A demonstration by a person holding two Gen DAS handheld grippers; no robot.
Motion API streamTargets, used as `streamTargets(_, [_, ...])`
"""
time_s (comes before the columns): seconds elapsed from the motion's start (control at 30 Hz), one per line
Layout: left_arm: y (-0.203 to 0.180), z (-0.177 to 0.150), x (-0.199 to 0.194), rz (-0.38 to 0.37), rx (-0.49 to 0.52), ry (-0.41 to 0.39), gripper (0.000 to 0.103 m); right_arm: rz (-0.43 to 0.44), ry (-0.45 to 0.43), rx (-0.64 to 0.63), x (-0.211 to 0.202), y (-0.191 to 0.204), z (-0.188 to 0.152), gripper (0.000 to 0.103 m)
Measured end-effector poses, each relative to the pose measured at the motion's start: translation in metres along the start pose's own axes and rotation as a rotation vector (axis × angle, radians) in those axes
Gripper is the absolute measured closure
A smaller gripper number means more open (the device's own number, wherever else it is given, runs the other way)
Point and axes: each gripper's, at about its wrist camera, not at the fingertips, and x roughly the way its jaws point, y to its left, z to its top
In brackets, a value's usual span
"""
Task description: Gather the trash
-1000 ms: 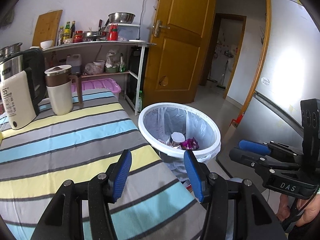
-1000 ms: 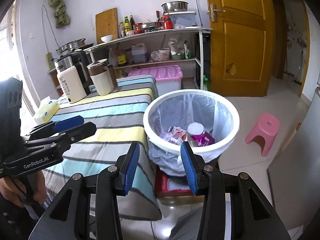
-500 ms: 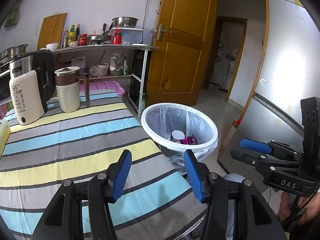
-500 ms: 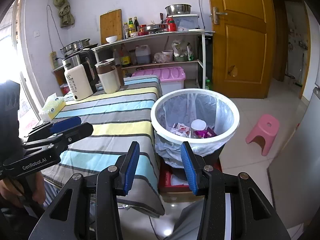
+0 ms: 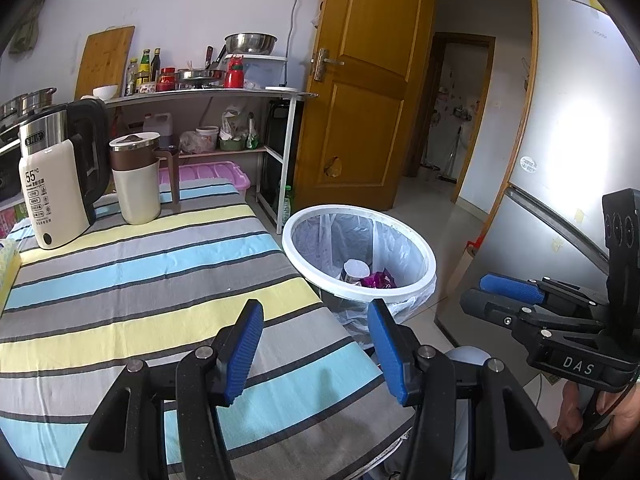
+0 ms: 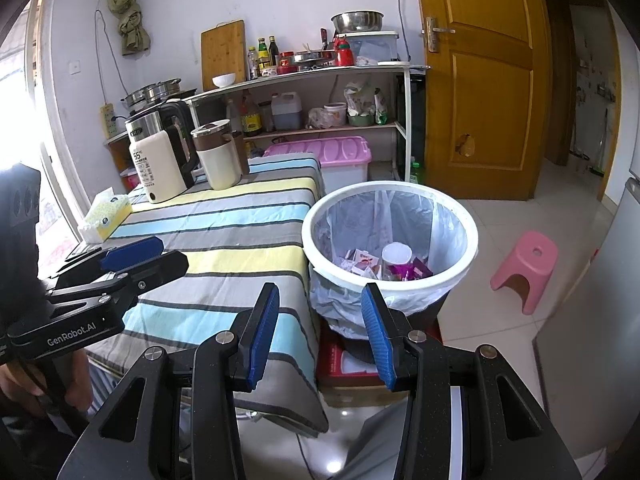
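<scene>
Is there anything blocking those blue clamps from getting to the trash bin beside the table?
Nothing visible does. Both the left gripper and right gripper are open and empty, and the lined trash bin stands uncovered just past the striped table edge.

A striped tablecloth (image 6: 224, 240) covered the table and served as the reference surface. At its far end stood an electric kettle (image 6: 160, 160), with a cream-and-brown jug (image 6: 218, 158) just beside it. A tissue box (image 6: 105, 218) lay at the cloth's left edge, nearer than the kettle. Beyond the far end, a pink-lidded storage box (image 6: 332, 156) sat under a metal shelf rack (image 6: 312, 72) bearing bottles, a steel bowl (image 6: 357, 21) and a wooden cutting board (image 6: 223, 53). Well right of the cloth, a pink stool (image 6: 528, 268) stood on the tiled floor, before a wooden door (image 6: 480, 80).
</scene>
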Motion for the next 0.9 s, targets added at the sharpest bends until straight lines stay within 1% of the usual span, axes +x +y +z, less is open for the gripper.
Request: streamTargets(0.9, [0.0013, -0.0002, 0.0020, -0.002, -0.002, 0.001, 0.049, 0.001, 0.000, -0.003, 0.0005, -0.0012, 0.0011, 0.059])
